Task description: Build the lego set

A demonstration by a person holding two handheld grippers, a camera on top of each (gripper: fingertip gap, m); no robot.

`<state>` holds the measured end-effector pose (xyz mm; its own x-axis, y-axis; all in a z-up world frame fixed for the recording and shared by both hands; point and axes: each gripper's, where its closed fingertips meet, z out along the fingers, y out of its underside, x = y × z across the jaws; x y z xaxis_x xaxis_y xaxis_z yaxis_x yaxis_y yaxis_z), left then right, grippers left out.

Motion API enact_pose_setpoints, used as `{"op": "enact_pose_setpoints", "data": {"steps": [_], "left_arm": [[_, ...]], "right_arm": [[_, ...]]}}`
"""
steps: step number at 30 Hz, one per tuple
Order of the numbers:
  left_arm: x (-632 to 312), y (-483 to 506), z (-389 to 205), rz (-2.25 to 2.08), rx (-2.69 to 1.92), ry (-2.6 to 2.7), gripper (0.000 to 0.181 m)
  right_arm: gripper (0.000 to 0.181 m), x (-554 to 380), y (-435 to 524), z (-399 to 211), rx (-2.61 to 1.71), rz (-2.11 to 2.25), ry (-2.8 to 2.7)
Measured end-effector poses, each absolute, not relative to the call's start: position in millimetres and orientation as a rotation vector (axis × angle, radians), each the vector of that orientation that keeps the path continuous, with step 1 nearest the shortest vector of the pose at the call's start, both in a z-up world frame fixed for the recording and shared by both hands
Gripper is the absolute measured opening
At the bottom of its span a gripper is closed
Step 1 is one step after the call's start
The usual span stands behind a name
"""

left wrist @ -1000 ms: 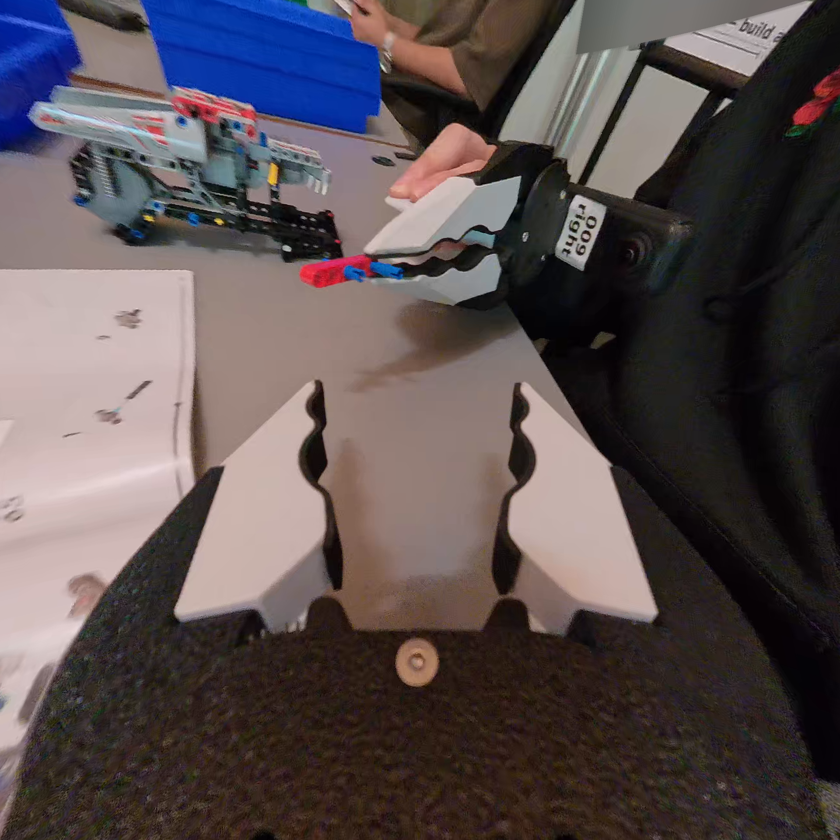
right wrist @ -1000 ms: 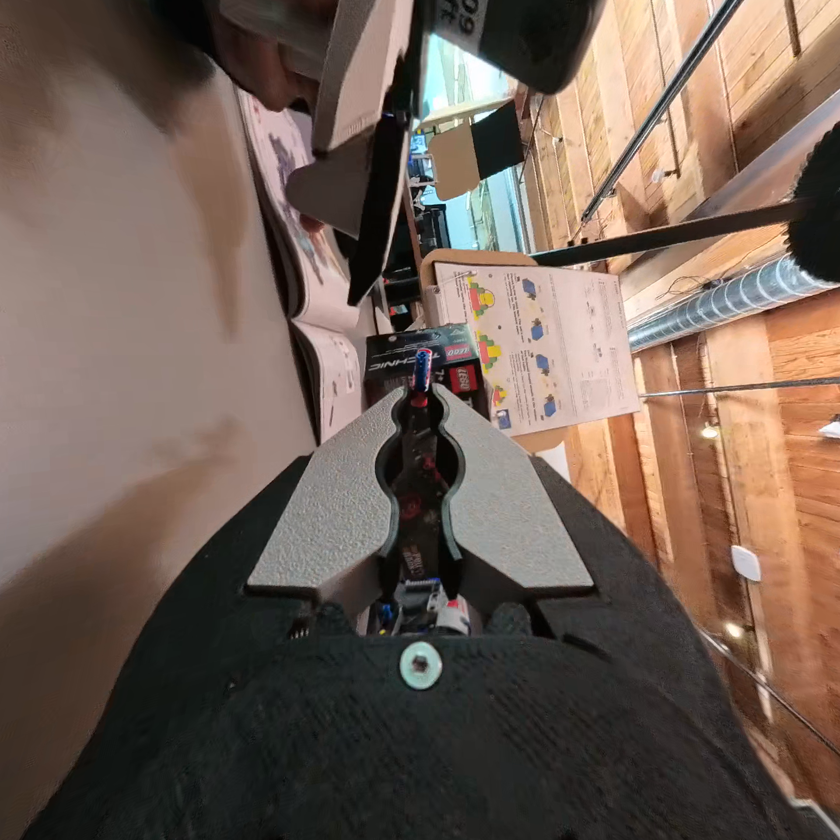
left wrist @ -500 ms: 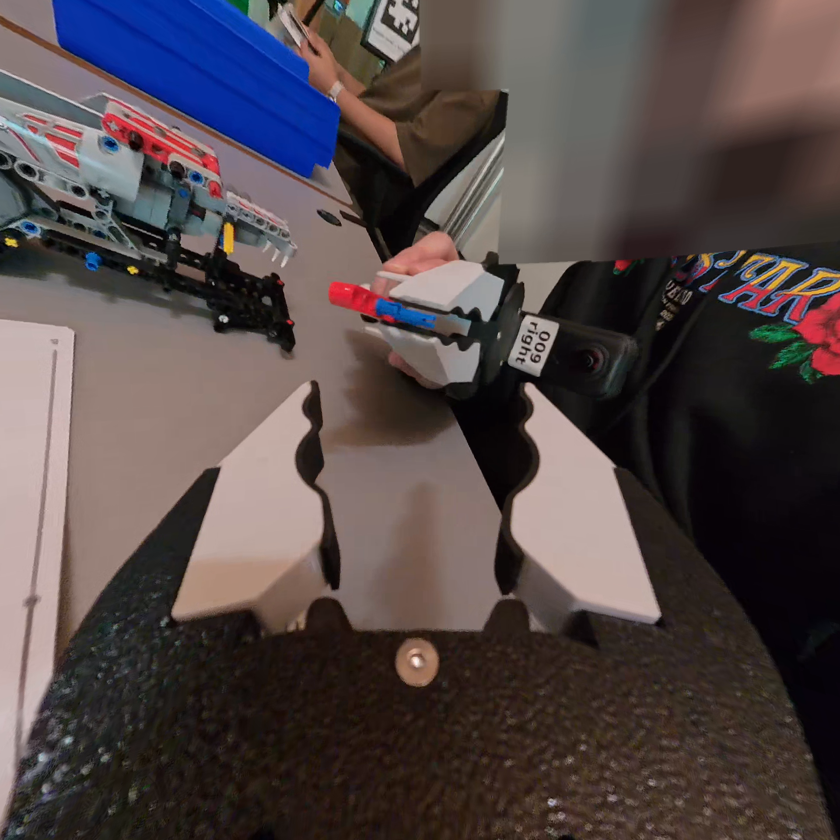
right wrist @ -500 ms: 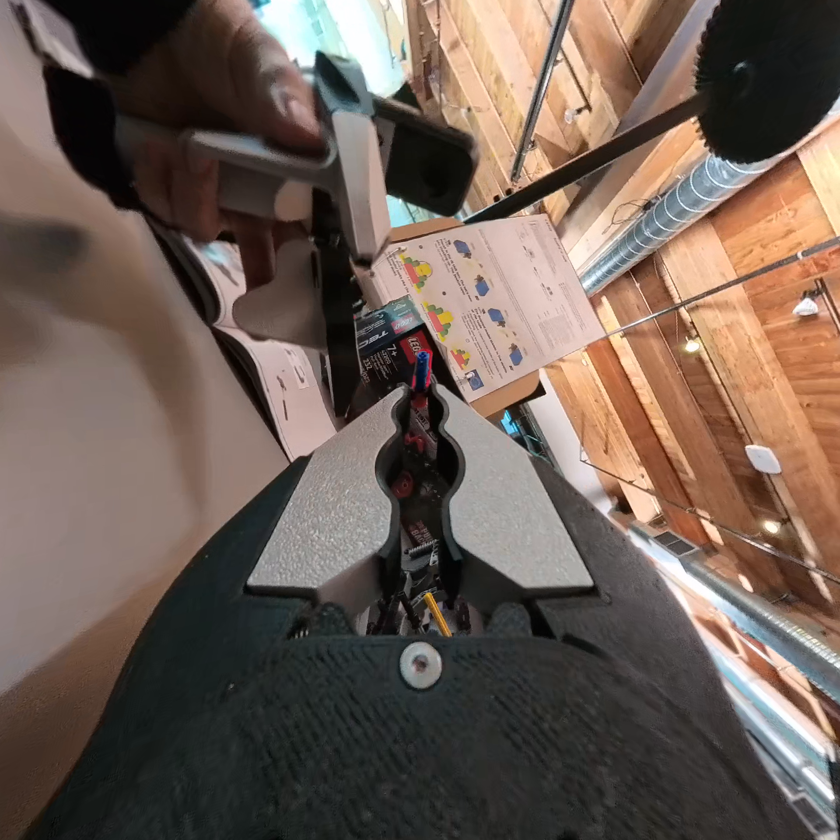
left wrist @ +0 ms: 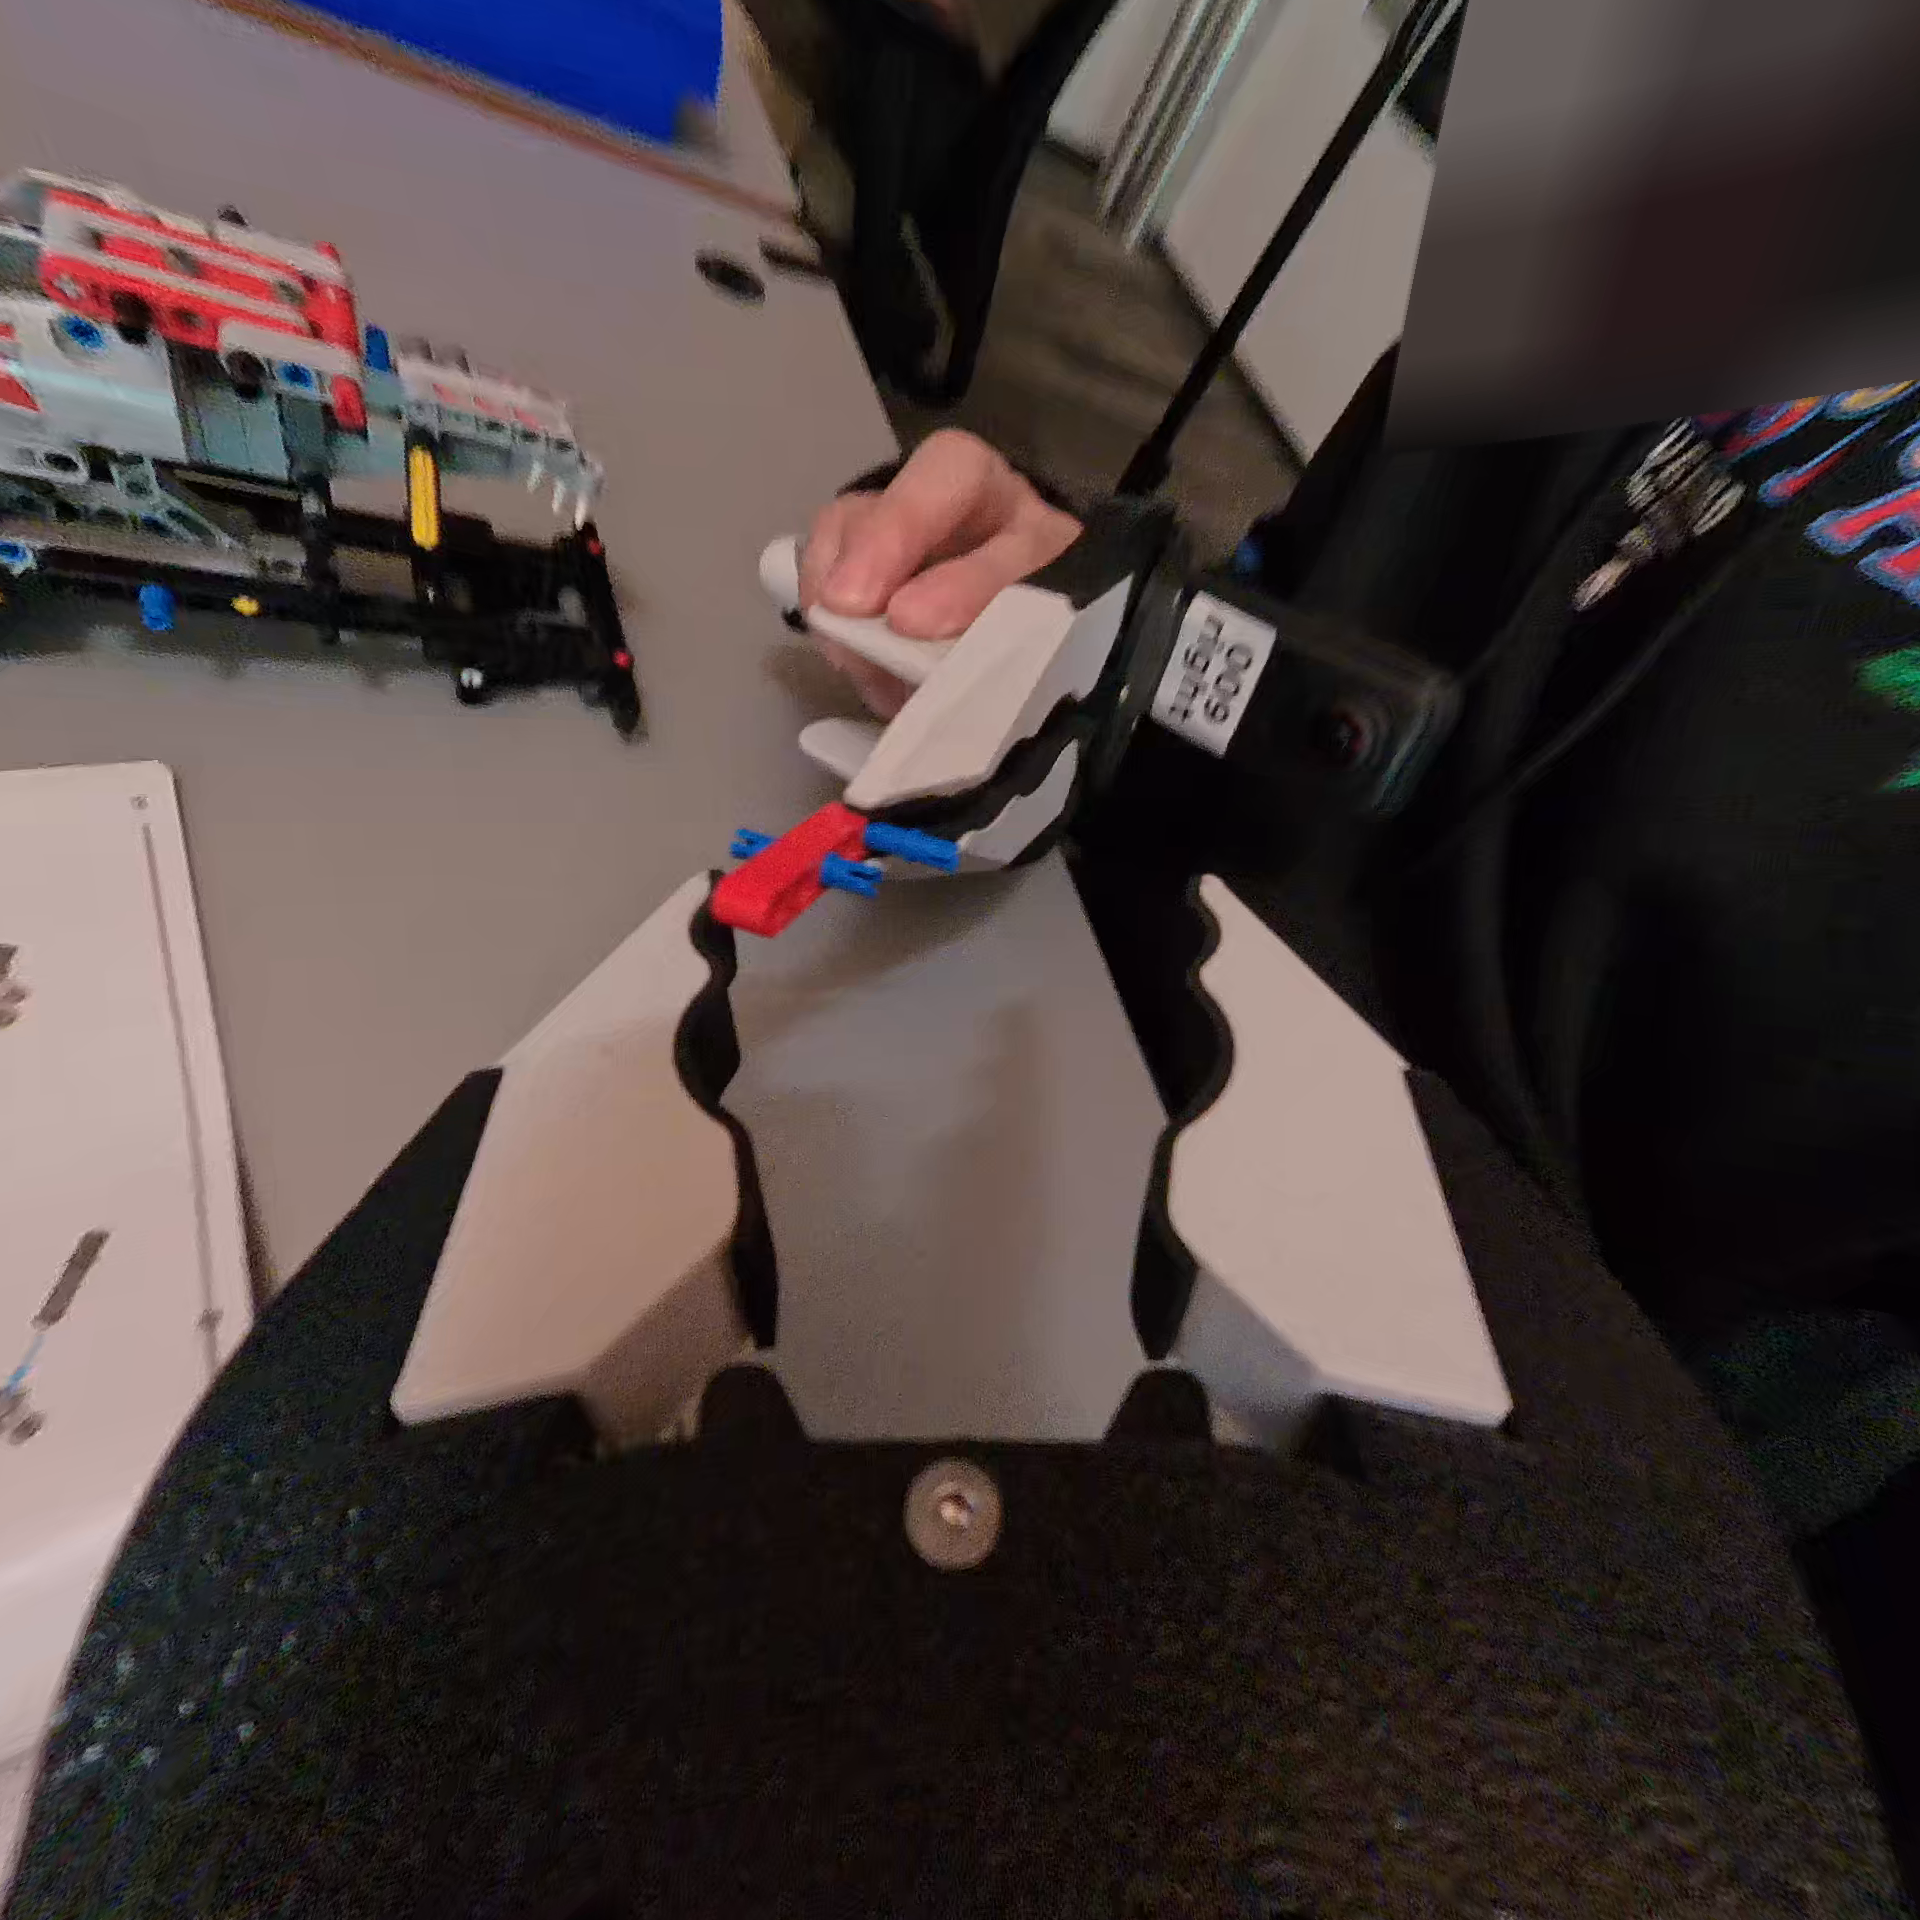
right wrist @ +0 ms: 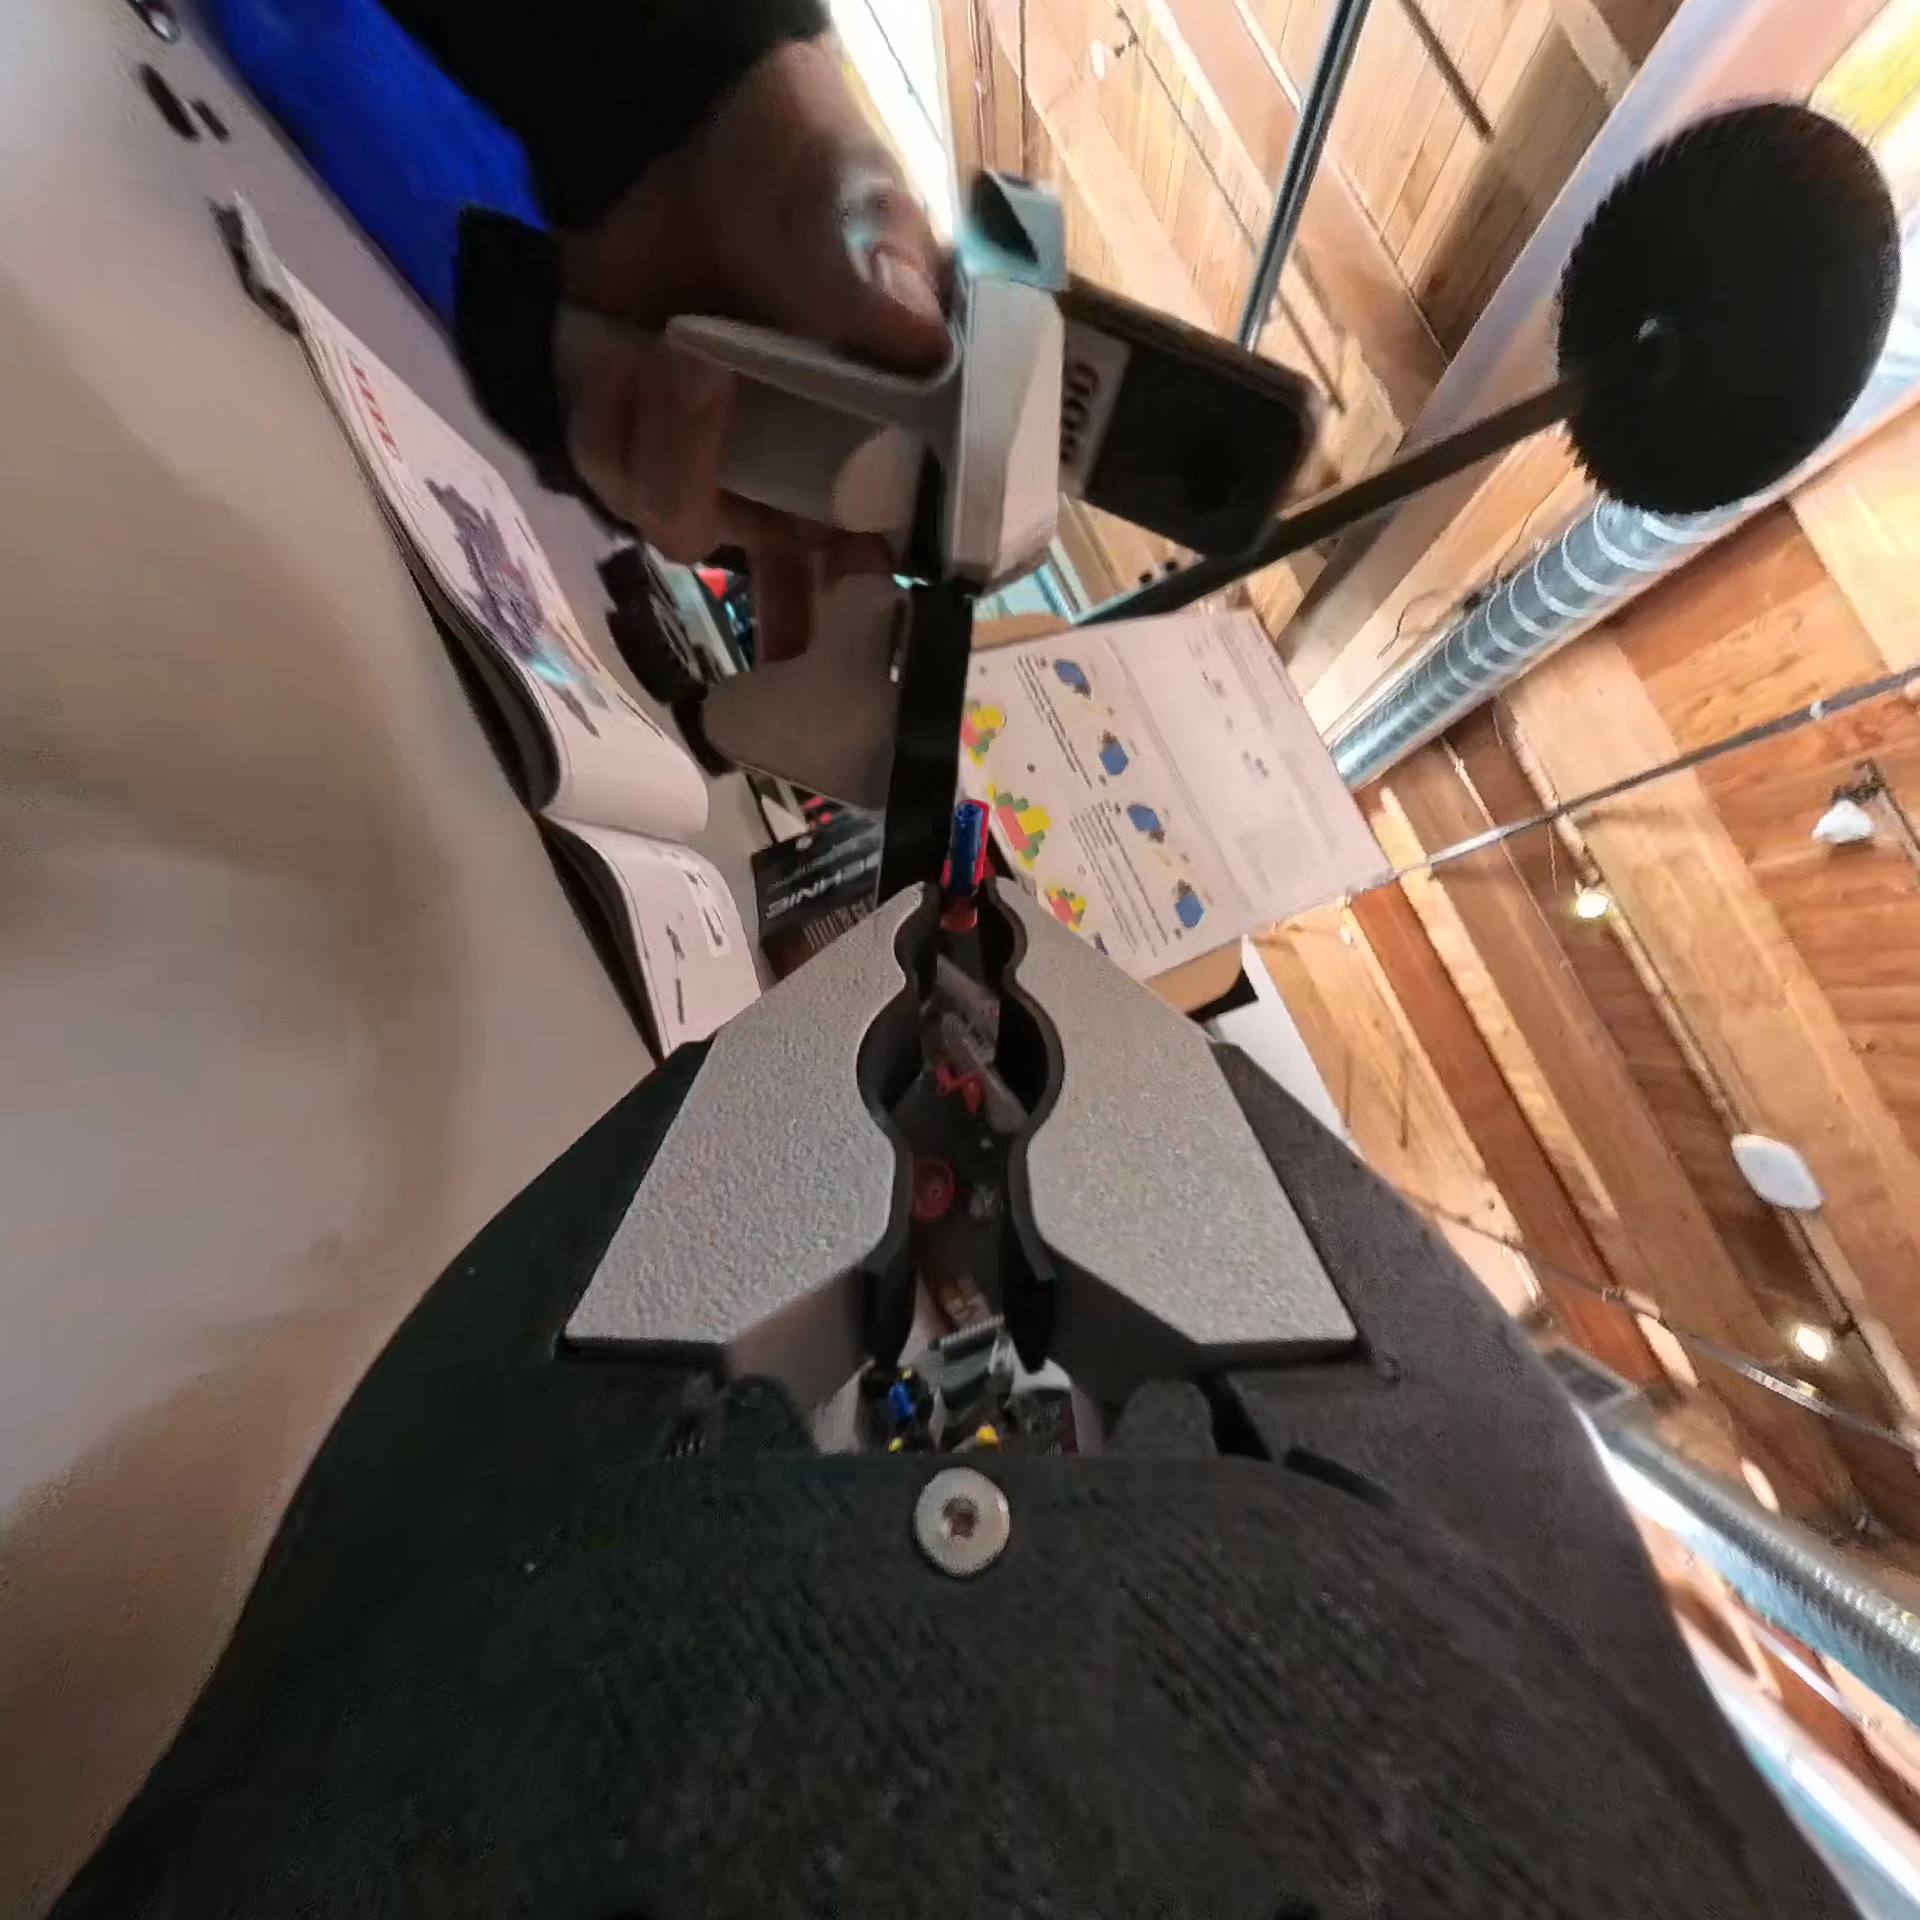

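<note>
My right gripper [left wrist: 914, 826] is shut on a small red beam with blue pins [left wrist: 795, 868], held above the grey table. It grips the piece by a blue pin. The red end sits right at the tip of my left gripper's left finger [left wrist: 623, 1122]. My left gripper [left wrist: 961, 904] is open and empty, with the table showing between its jaws. In the right wrist view, the right gripper [right wrist: 961, 899] pinches the red and blue piece [right wrist: 964, 847], and the left gripper [right wrist: 831, 717] hangs just beyond it in a hand. The part-built grey, red and black model [left wrist: 260, 447] stands far left.
An open instruction booklet [left wrist: 94, 1039] lies at the left; it also shows in the right wrist view [right wrist: 499, 623]. A dark set box [right wrist: 816, 899] and a printed sheet on cardboard [right wrist: 1143, 790] are behind. A blue bin [left wrist: 540, 52] is at the table's far edge. A person in black [left wrist: 1714, 935] is at the right. The tips of both grippers are at nearly the same place.
My right gripper has brought the red piece down and closer, from mid-air to the tip of my left gripper's left finger. The left gripper stays open.
</note>
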<state>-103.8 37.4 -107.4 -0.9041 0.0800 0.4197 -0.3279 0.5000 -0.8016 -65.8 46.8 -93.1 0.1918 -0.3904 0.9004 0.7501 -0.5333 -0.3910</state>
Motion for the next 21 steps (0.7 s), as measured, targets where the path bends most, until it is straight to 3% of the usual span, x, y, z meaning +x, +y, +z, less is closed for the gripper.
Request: {"op": "enact_pose_setpoints", "data": {"steps": [9,14,21], "left_arm": [[-87.6,85.1,-126.4,1.029,0.018,-2.976,0.074],[-82.2,89.5,-127.1,0.858,-0.184,-3.34,0.058],[-102.8,95.9,-144.4,0.644,-0.023,-3.292,0.061]], "right_arm": [[0.005,-79.0,77.6,-113.1,-1.583,-1.627,-0.578],[0.005,-81.0,83.6,-122.4,-1.616,-1.675,-0.667],[0.005,-92.7,97.0,-131.5,-1.615,-1.67,-0.774]]}}
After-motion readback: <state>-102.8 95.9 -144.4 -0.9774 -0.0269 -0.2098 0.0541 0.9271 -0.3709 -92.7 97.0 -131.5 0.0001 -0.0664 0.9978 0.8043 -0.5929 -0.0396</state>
